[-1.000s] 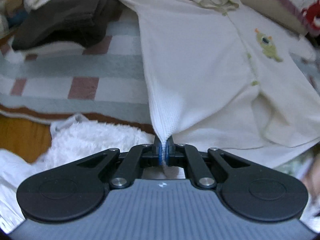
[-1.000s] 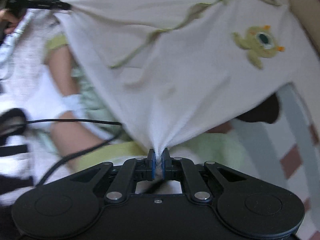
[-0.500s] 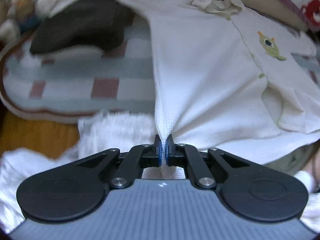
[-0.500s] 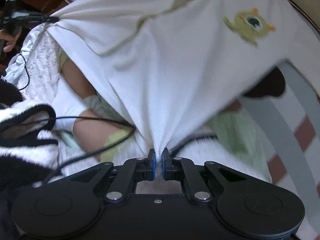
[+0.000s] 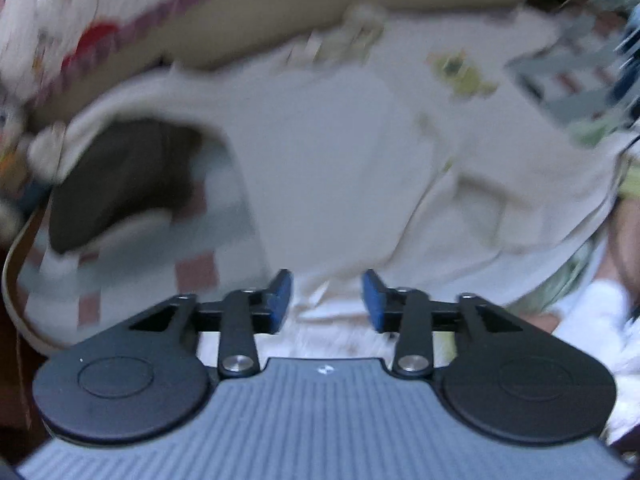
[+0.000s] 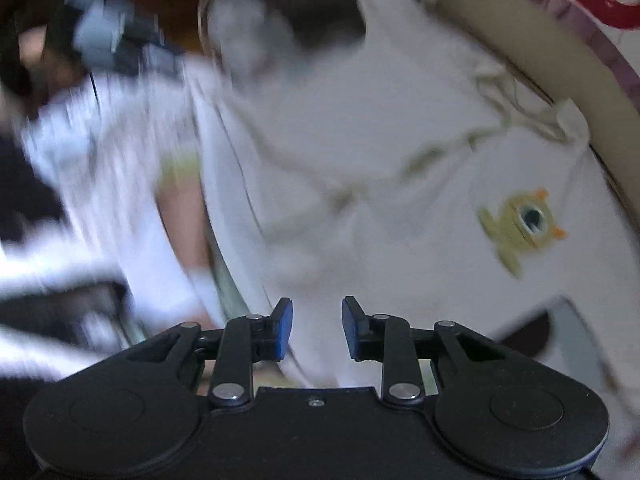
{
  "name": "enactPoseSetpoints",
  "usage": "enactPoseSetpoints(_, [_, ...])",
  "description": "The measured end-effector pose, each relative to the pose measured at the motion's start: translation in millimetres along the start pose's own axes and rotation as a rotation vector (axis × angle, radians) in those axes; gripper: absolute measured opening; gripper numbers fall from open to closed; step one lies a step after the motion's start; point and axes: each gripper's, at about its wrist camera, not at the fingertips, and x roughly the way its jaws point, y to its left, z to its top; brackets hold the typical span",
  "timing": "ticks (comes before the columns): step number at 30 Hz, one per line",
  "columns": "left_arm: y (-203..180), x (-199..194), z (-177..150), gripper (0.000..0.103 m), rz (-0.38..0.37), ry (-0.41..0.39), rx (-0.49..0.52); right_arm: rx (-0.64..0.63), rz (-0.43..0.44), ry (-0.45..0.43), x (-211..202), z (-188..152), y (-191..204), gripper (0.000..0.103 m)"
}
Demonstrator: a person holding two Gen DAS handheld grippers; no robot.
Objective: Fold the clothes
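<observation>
A white baby garment (image 5: pixel 340 168) with a green monster patch (image 5: pixel 460 72) lies spread on the checked blanket. My left gripper (image 5: pixel 326 300) hovers above its near hem, its jaws opening, blue pads apart and off the cloth. In the right wrist view the same garment (image 6: pixel 360 208) and its monster patch (image 6: pixel 520 228) lie below my right gripper (image 6: pixel 317 330), whose jaws are also opening with nothing pinched between them. Both views are motion-blurred.
A dark brown garment (image 5: pixel 116 184) lies left of the white one on the checked blanket (image 5: pixel 192 276). A tan cushion edge (image 5: pixel 280 24) runs along the back. A person's leg (image 6: pixel 188 236) and white fluffy cloth (image 6: pixel 100 152) sit at the left in the right wrist view.
Both grippers have let go of the garment's hem and opened. Both have lifted away, and the garment now lies flat below them.
</observation>
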Motion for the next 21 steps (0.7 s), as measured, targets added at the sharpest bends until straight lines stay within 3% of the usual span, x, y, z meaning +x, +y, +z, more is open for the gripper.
enactPoseSetpoints(3, [-17.7, 12.9, 13.4, 0.046, -0.099, -0.067, 0.005, 0.11, 0.113, -0.085, 38.0, 5.8, -2.9, 0.036])
enactPoseSetpoints(4, [-25.3, 21.9, 18.8, 0.046, -0.137, -0.075, 0.004, 0.166, 0.157, -0.086, 62.3, 6.2, -7.3, 0.042])
enactPoseSetpoints(6, [-42.4, 46.8, 28.8, 0.046, -0.211, -0.085, 0.012, 0.29, 0.2, -0.051, 107.7, 4.4, -16.6, 0.045])
enactPoseSetpoints(9, [-73.9, 107.1, 37.2, 0.046, -0.341, 0.044, 0.017, 0.44, 0.197, -0.006, 159.3, -3.5, -28.2, 0.045])
enactPoseSetpoints(13, [-111.9, 166.4, 38.5, 0.046, -0.371, 0.196, 0.081, 0.58, 0.2, -0.001, 179.1, -13.3, -38.0, 0.045])
enactPoseSetpoints(17, [-122.4, 187.4, 32.6, 0.053, -0.357, 0.275, 0.075, 0.504, 0.166, -0.026, 172.0, -2.7, -28.7, 0.046])
enactPoseSetpoints(19, [-124.5, 191.3, 28.7, 0.065, -0.332, 0.295, 0.076, 0.37, 0.114, -0.006, 174.0, 4.4, -11.4, 0.048])
enactPoseSetpoints(21, [-124.7, 194.2, 24.0, 0.067, -0.311, 0.315, 0.068, 0.263, 0.077, 0.034, 179.9, 10.3, -0.8, 0.05])
